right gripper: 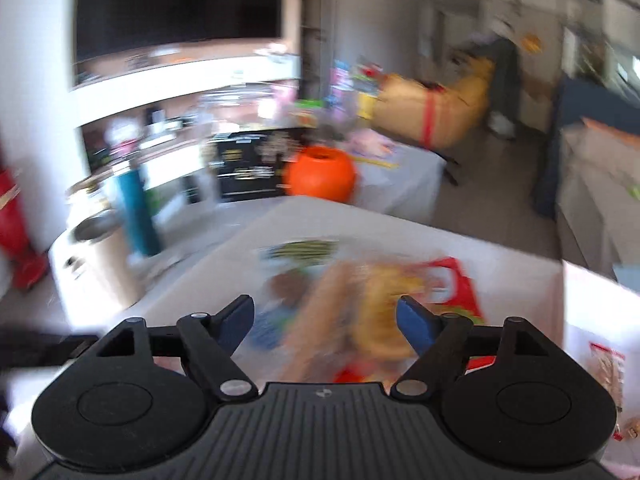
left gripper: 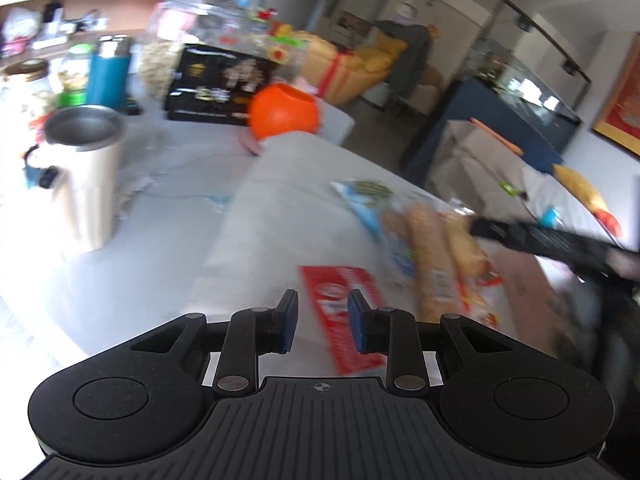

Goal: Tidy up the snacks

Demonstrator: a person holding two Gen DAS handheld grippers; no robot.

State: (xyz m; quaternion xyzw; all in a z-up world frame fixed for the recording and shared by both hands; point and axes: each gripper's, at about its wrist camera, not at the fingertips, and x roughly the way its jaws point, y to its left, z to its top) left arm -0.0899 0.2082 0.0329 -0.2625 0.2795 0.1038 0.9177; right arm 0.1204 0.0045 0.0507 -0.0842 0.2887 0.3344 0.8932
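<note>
A clear bag of long bread rolls (left gripper: 432, 248) (right gripper: 360, 300) lies on the grey-covered table (left gripper: 288, 208), partly over a flat red snack packet (left gripper: 344, 312) (right gripper: 460, 292). My left gripper (left gripper: 323, 320) hovers above the near end of the red packet. Its blue pads stand a narrow gap apart, and nothing is pinched between them. My right gripper (right gripper: 326, 320) is open wide, the bread bag lying just beyond and between its spread fingers; blur hides any contact. In the left wrist view one of its fingers (left gripper: 520, 236) reaches the bag from the right.
An orange round pot (left gripper: 284, 112) (right gripper: 322, 176) sits at the table's far edge beside a black box (left gripper: 216, 88). A steel tumbler (left gripper: 86, 168) (right gripper: 104, 256), a teal bottle (left gripper: 108, 76) and jars stand at the left. A sofa and floor lie beyond.
</note>
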